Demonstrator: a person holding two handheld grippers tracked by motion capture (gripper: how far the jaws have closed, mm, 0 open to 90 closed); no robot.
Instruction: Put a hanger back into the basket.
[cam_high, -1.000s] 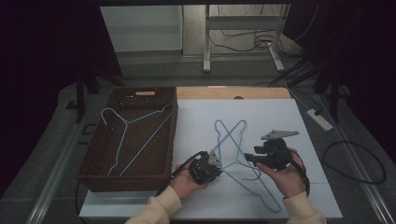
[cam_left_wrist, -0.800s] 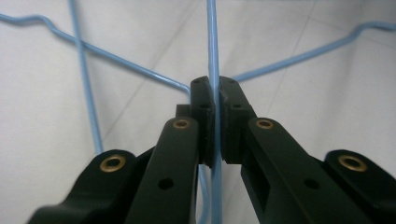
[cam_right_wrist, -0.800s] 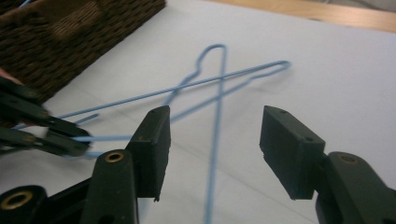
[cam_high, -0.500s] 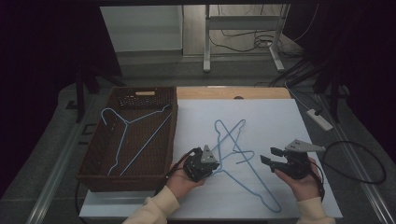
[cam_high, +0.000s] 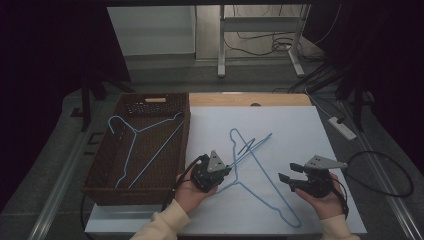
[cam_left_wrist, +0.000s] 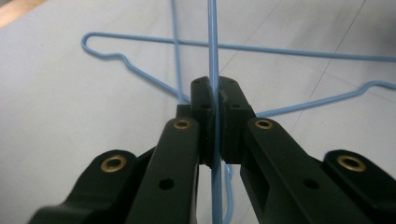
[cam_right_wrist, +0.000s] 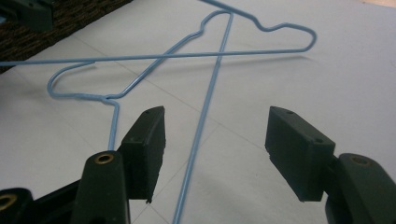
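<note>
Two light blue wire hangers (cam_high: 233, 145) lie crossed on the white table top (cam_high: 300, 130). My left gripper (cam_high: 226, 171) sits at their left side, shut on one thin wire (cam_left_wrist: 213, 46) that runs straight up between its jaws (cam_left_wrist: 214, 88). The second hanger (cam_left_wrist: 280, 50) lies across behind it. My right gripper (cam_high: 287, 173) is to the right of the hangers, open and holding nothing. In the right gripper view a long hanger wire (cam_right_wrist: 205, 107) lies on the table between the spread jaws (cam_right_wrist: 215, 114), with the other hanger (cam_right_wrist: 187, 56) beyond.
A brown wicker basket (cam_high: 135, 196) stands at the table's left and holds a third blue hanger (cam_high: 131, 150). A wooden strip (cam_high: 250, 99) runs along the far edge. A power strip (cam_high: 342, 127) and cables lie on the floor at right.
My right gripper has pulled back to the right, away from the hangers, and stands open. The hangers have shifted and lie differently. The left gripper stays shut on its wire.
</note>
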